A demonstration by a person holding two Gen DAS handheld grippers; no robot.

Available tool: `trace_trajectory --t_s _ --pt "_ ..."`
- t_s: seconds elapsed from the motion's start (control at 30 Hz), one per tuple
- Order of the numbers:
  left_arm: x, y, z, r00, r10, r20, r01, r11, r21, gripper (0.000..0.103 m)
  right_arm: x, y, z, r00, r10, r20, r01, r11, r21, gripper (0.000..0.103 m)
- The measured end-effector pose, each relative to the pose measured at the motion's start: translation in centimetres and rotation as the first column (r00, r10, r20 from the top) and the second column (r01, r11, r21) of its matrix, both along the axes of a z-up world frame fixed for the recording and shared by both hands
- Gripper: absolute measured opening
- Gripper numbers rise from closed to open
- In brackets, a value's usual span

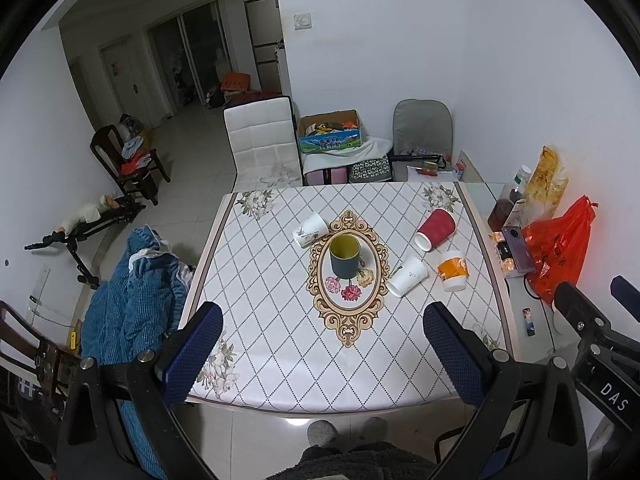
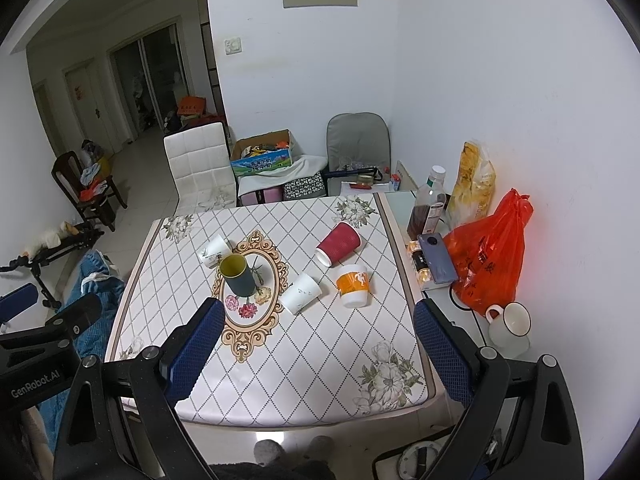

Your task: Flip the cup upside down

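Note:
A dark teal cup [image 1: 344, 257] with a yellow inside stands upright, mouth up, on the oval ornament at the table's middle; it also shows in the right wrist view [image 2: 237, 275]. A red cup [image 1: 436, 229] [image 2: 339, 243] lies on its side at the back right. Two white paper cups lie on their sides: one [image 1: 310, 229] [image 2: 215, 250] behind the teal cup, one [image 1: 408, 276] [image 2: 301, 293] to its right. An orange-and-white cup [image 1: 453, 270] [image 2: 353, 285] stands mouth down. My left gripper [image 1: 322, 354] and my right gripper [image 2: 320, 354] are open and empty, above the table's near edge.
The table [image 1: 280, 352] has a diamond-patterned cloth. On the glass strip at its right are a red plastic bag [image 2: 488, 256], a phone [image 2: 437, 258], a bottle [image 2: 428, 204] and a white mug [image 2: 510, 326]. Chairs [image 1: 262, 140] and boxes stand behind; a blue quilt [image 1: 132, 304] is left.

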State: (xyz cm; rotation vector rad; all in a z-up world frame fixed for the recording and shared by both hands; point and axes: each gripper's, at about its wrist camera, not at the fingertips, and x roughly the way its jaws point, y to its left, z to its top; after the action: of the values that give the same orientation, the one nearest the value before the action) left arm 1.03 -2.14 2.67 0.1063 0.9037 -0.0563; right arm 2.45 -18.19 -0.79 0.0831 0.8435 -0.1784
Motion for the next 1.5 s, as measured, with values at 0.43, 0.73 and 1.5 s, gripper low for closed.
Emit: trace_trajectory --t_s 0.43,0.73,1.5 --pt "0.1 0.0 -0.5 1.0 -0.003 0.006 0.003 1.0 -0.001 0.103 -0.1 -0.3 0.1 1.0 0.001 0.006 -0.001 1.0 0.003 0.097" --pt "0.0 0.0 -0.5 1.0 -0.002 0.01 0.002 1.0 -0.002 0.103 -0.1 -0.1 0.3 1.0 0.002 0.008 -0.002 1.0 0.007 0.097" --pt "7.4 -6.6 -13.2 0.99 0.057 -0.126 -0.03 0.978 0.207 0.103 8.0 -8.5 -18.7 0.952 -0.016 -0.306 0.049 0.994 0.102 0.101"
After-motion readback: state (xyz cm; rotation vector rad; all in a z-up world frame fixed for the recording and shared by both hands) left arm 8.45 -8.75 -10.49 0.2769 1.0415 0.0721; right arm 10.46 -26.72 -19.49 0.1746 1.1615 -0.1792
